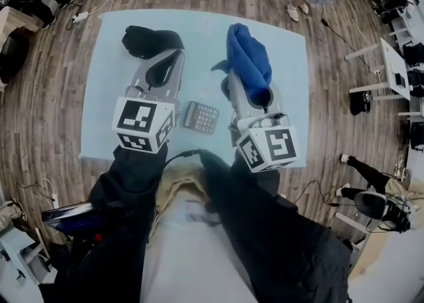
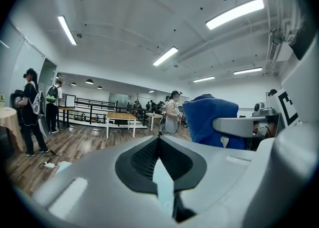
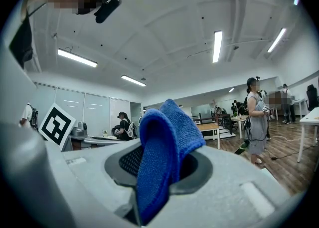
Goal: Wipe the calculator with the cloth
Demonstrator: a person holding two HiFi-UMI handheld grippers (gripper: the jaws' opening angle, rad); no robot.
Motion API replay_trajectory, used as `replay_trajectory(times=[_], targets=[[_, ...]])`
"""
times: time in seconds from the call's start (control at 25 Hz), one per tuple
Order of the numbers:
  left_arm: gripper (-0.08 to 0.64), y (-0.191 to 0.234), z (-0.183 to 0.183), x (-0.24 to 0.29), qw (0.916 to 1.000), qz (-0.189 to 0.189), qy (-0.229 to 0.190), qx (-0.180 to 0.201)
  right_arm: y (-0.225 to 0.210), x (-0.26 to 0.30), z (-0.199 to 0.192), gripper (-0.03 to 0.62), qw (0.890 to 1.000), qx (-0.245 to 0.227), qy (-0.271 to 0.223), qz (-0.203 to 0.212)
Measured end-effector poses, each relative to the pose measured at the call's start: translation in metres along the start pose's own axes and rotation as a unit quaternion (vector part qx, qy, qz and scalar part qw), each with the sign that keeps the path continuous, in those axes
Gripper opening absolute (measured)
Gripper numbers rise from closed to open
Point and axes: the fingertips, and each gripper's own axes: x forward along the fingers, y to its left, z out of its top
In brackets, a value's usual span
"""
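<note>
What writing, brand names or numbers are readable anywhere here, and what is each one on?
No words or numbers can be read anywhere.
Small dark grey calculator on the pale blue table: key and display markings are too small to read.
Left white cube and right white cube: black square code patterns, not text.
Blue terry cloth: no label shows.

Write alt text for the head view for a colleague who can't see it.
Seen from above, the right claw is shut on a blue cloth over a pale blue table. A calculator lies on the table between the two grippers. The left claw is shut with nothing in it.
</note>
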Motion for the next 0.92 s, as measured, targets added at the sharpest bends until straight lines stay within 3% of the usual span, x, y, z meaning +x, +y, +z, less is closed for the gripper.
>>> replay_trajectory(times=[0.92], targets=[[-0.003, -0.012, -0.017, 0.000, 0.9996, -0.016, 0.025, -0.003, 0.001, -0.007, -0.005, 0.114, 1.000, 0.015, 0.002, 0.007]])
